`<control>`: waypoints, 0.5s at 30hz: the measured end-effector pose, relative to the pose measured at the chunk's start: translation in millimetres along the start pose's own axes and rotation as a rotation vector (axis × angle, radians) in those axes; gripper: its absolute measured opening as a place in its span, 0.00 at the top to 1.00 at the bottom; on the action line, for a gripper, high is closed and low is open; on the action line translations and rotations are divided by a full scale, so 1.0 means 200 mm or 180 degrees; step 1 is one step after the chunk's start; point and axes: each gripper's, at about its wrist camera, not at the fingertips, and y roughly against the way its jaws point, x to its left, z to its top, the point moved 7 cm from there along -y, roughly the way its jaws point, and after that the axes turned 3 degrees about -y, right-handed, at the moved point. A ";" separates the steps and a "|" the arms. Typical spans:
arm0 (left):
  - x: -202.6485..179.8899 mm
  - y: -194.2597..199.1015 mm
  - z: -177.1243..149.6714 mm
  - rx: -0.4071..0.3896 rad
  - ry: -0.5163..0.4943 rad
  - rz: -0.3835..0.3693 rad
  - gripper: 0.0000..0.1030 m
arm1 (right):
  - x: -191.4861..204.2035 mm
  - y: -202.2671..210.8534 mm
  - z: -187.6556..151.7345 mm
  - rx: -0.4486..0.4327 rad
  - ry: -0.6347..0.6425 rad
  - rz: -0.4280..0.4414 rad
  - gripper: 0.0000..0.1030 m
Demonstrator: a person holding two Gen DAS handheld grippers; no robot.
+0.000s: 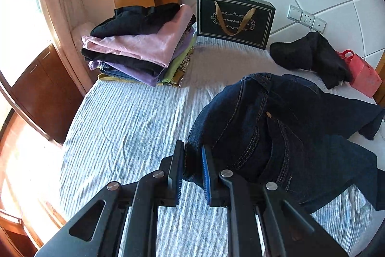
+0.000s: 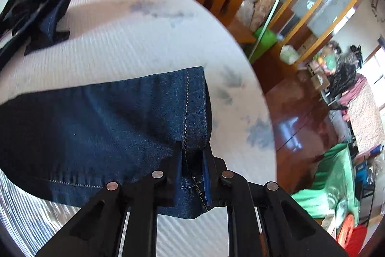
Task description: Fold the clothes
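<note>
With a stack of folded clothes (image 1: 142, 45) done, I found the dark blue denim jeans (image 1: 284, 127) unfolded on the striped bed (image 1: 125, 127), left gripper (image 1: 192, 160) clamping the waist, right gripper (image 2: 192, 160) clamping the hem.

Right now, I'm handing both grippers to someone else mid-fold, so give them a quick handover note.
Left gripper: shut on the waist end of the dark jeans.
Right gripper: shut on the jeans' leg hem.
Jeans lie across the striped bedsheet, partly lifted, not yet folded.
Done: a stack of folded clothes sits at the far left of the bed.
Left: fold the jeans, then likely the black garment bunched beside the black gift bag.
</note>
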 end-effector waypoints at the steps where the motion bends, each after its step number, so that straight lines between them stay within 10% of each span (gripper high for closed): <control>1: 0.00 0.02 0.02 -0.0025 -0.0011 -0.0007 0.88 | -0.06 0.06 0.07 -0.0156 0.0057 -0.0176 0.87; 4: -0.01 0.07 0.06 -0.0074 -0.0056 0.0004 0.88 | -0.26 0.15 0.20 -0.0337 -0.0018 -0.0420 0.86; 8: 0.01 0.00 0.03 0.0075 -0.0151 0.0235 1.00 | -0.44 -0.06 0.24 0.0098 -0.0103 -0.0639 0.86; 15: -0.16 -0.20 -0.20 0.0462 -0.0126 -0.0294 0.97 | -0.26 -0.42 -0.03 0.0727 -0.0355 0.0109 0.69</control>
